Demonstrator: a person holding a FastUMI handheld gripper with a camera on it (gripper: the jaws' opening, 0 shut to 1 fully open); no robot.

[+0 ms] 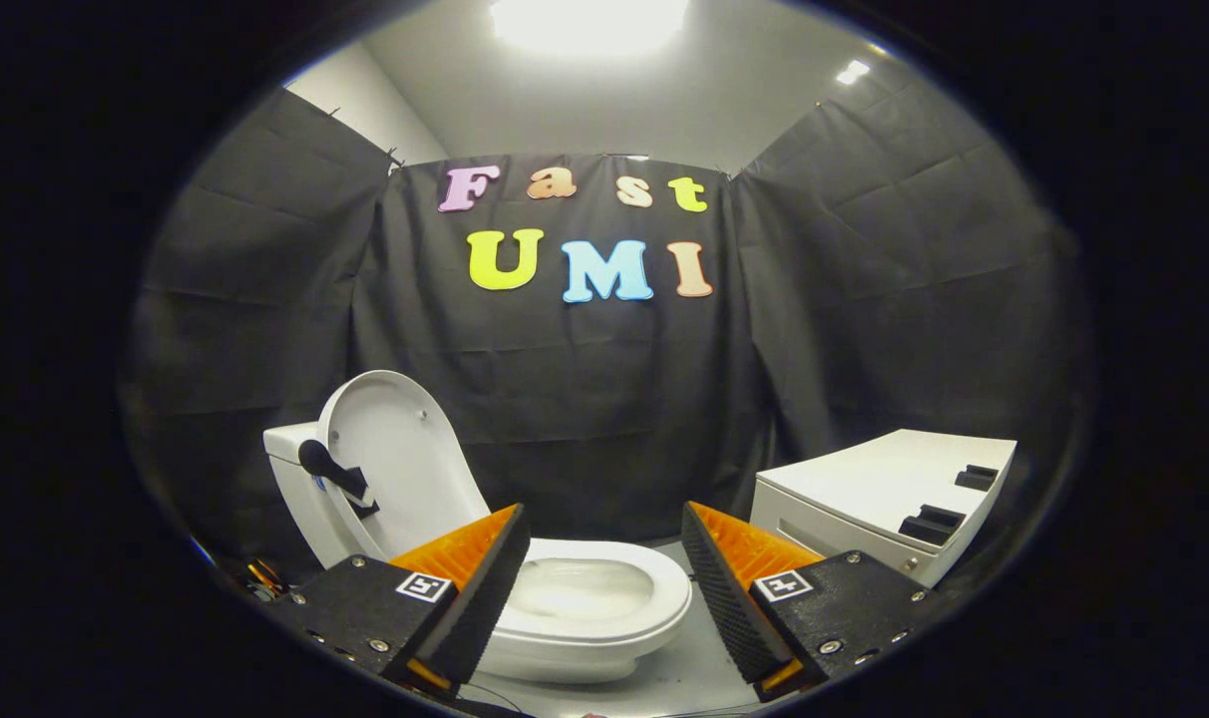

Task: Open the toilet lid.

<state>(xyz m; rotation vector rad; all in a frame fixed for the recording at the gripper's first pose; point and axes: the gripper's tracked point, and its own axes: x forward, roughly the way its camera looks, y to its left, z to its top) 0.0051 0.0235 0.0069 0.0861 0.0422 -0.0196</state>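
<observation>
A white toilet (565,608) sits on a pale grey floor (689,668) inside a booth walled with black cloth (604,399). Its lid (395,459) is already raised, standing upright and leaning back against the white cistern (290,479) behind it, with the lid's inner face turned toward the camera. A small black handle-like piece (337,477) is fixed along the lid's edge near the cistern. The oval seat (654,598) is down, and the open bowl (575,588) shows inside it. The gripper (604,578) hangs in front of the toilet with its jaws spread wide apart and nothing between them; neither finger touches the toilet. One finger (475,588) overlaps the near side of the seat in this view, and the bowl appears in the gap between the two fingers, just ahead of them. Each finger mount carries a small square black-and-white marker (423,586). Off to the other side, beyond the second finger, stands a white box-shaped unit (864,489) with a flat sloping top and two small black blocks (934,521) on it, well apart from the toilet. A bright ceiling light (590,20) glows above the cloth.
</observation>
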